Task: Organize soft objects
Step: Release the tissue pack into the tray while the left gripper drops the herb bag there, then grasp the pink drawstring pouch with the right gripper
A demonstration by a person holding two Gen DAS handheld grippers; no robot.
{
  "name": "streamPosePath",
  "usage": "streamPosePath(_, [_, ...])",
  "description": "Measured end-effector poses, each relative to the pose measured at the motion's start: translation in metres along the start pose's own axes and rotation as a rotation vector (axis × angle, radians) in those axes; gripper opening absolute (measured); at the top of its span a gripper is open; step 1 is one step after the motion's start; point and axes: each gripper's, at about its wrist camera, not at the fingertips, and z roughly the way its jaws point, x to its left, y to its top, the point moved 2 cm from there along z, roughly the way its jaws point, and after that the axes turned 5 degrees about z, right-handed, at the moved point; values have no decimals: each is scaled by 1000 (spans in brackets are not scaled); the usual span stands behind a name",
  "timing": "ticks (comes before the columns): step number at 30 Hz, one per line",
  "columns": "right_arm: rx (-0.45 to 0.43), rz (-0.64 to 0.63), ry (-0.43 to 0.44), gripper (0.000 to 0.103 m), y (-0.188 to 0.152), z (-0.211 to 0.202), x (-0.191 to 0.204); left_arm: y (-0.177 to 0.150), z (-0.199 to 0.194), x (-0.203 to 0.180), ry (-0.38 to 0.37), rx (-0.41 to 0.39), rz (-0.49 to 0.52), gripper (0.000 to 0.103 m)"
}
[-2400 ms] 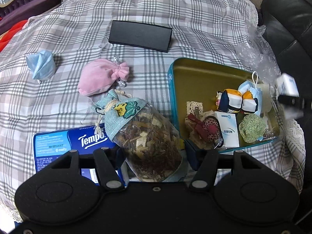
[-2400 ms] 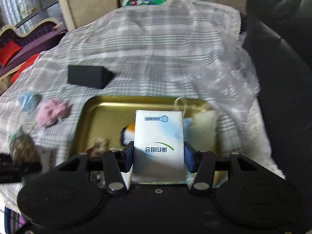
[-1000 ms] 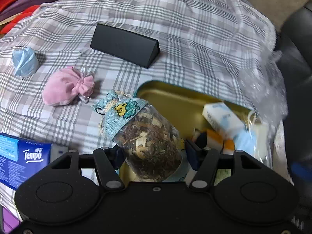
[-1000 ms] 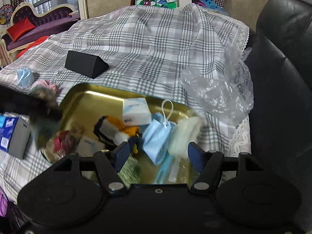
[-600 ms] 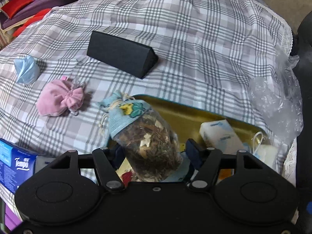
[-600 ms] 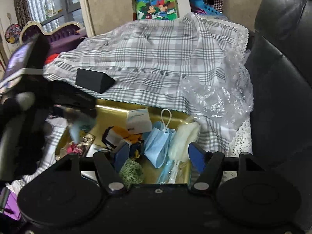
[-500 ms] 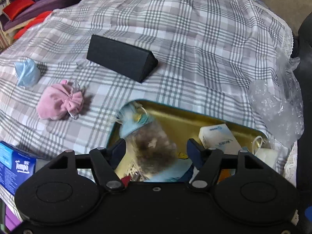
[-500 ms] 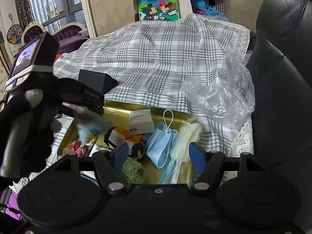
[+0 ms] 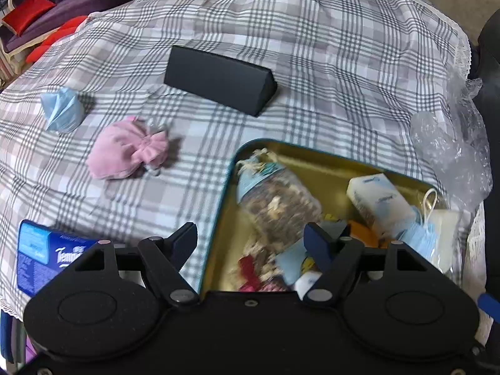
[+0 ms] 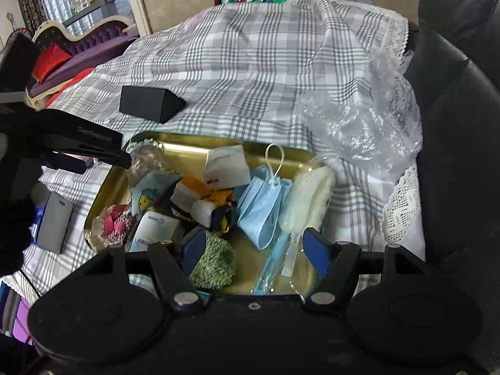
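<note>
A gold tray with a teal rim lies on the plaid cloth and holds several soft items. The dried-herb sachet with a blue cloth top lies in the tray's far left corner. My left gripper is open and empty above the tray's left edge; it also shows in the right wrist view. My right gripper is open and empty over the tray's near side. A pink drawstring pouch and a crumpled blue mask lie on the cloth to the left.
A black triangular case lies beyond the tray. A blue Tempo tissue pack sits at the near left. Crumpled clear plastic lies right of the tray, beside a black leather chair. The tray holds tissue packs, blue masks and a green scrubber.
My left gripper opened and let the herb sachet drop into the tray's far left corner. The right gripper stayed open and nearly still.
</note>
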Motion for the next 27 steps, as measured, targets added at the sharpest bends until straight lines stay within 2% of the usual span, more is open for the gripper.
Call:
streamPosePath(6, [30,-35,17,68,-8,5,15,-7,-20,31,41,-3,23,74])
streamPosePath(15, [60,-102,35,69,-26,7,46,-19,-45,101,91,-6,19,77])
streamPosePath(21, [140,-91,46,69,-36,17,62,-31,-47,144,102,0,42,77])
streamPosePath(27, [175,-133,-15,69,-40,22,86,-40,-40,194,127,6,16,77])
